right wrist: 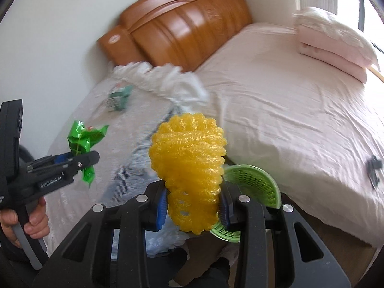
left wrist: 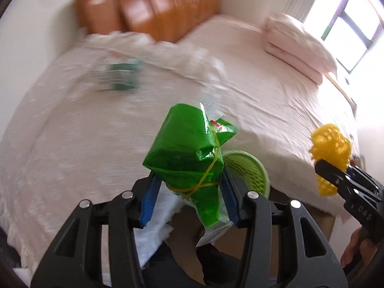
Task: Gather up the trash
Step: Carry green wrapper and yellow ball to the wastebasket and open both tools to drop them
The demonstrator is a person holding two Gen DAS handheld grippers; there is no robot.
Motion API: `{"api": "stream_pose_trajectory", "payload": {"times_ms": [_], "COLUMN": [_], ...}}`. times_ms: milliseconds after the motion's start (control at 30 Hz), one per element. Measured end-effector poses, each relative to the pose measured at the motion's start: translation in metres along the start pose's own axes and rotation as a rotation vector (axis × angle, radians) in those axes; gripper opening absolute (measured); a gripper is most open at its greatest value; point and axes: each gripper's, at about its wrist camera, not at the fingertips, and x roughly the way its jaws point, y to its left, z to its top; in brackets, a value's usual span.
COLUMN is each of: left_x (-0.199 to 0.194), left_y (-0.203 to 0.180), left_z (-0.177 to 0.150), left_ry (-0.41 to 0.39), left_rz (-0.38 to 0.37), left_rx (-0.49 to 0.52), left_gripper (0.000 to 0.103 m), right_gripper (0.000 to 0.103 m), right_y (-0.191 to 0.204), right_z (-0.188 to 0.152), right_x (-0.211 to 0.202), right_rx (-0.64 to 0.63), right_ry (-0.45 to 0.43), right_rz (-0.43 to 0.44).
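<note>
My left gripper [left wrist: 190,187] is shut on a crumpled green snack bag [left wrist: 184,153] bound with a yellow rubber band, held above the bed's near edge. The same gripper [right wrist: 80,160] and green bag [right wrist: 82,139] show at the left in the right wrist view. My right gripper [right wrist: 193,201] is shut on a yellow foam fruit net [right wrist: 189,165]; in the left wrist view this net [left wrist: 330,146] appears at the far right with the right gripper [left wrist: 322,166]. A green mesh bin [right wrist: 254,182] stands just beyond and below both grippers, also visible as the bin [left wrist: 247,168]. A green-and-white wrapper [left wrist: 117,76] lies on the bed.
A bed with a pink sheet [right wrist: 288,100] fills the view, with a wooden headboard [right wrist: 177,28] behind. Folded pink bedding [right wrist: 336,45] sits at the back right. Crumpled clear plastic [right wrist: 168,81] lies across the bed. A small dark object [right wrist: 373,168] rests at the right.
</note>
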Motion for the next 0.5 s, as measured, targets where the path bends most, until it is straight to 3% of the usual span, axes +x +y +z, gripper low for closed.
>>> {"api": "stream_pose_trajectory", "payload": {"times_ms": [167,300,500], "left_x": [0.041,0.089,0.138], "left_y": [-0.071,-0.114,-0.142], "left_z": [-0.007,-0.014,-0.019], "left_ry": [0.059,0.153,0.233], "left_rz": [-0.071,-0.135,-0.134], "left_rx": [0.12,0.169,0.19], "left_gripper": [0.047,0.047,0.047], "right_gripper": [0.036,0.036,0.036], "right_y": [-0.052,-0.084,-0.112], "right_z": [-0.016,-0.026,-0.032], "right_x": [-0.016,-0.022,-0.022], "right_rx": [0.07,0.108,0.141], "right_ry": [0.015,0.029,0.043], "right_rz": [-0.072,-0.108,-0.123]}}
